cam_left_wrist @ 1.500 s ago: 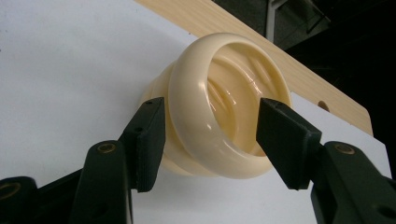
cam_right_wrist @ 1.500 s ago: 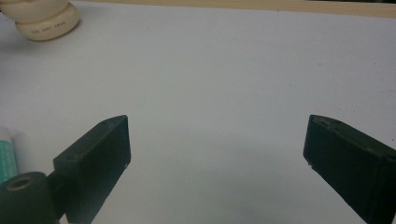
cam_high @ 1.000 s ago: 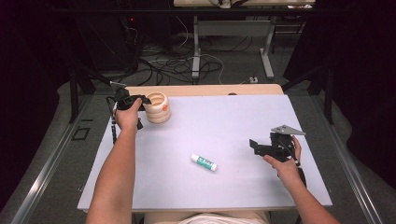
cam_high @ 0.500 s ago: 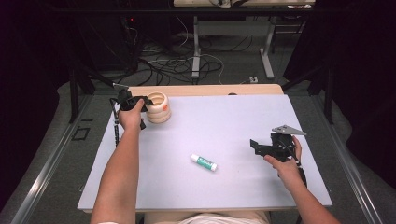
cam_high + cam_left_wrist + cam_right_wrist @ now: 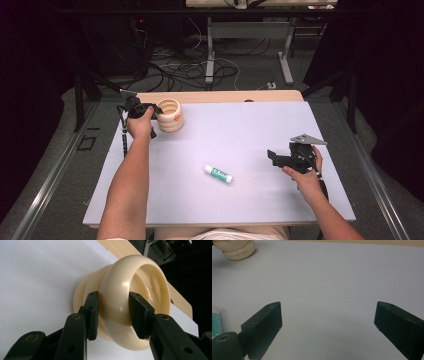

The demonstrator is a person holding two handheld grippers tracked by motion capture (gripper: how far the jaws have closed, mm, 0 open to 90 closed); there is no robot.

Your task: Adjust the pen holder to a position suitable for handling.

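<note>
A cream stack of rings [image 5: 170, 116] stands at the table's far left. In the left gripper view its top ring [image 5: 117, 290] sits between the black pads [image 5: 93, 312], one outside the ring's wall and one inside it. My left gripper [image 5: 156, 111] [image 5: 113, 312] has just been closing and is now shut on that ring. My right gripper [image 5: 272, 156] [image 5: 327, 322] hovers open above bare tabletop at the right, with nothing between its fingers. A white glue stick with a green label [image 5: 218, 174] [image 5: 215, 320] lies near the middle, left of the right gripper.
The white tabletop [image 5: 240, 130] has a wooden strip [image 5: 225, 96] along its far edge. Cables and metal table legs [image 5: 210, 55] lie on the floor beyond. The ring stack [image 5: 237, 248] appears at the top left of the right gripper view.
</note>
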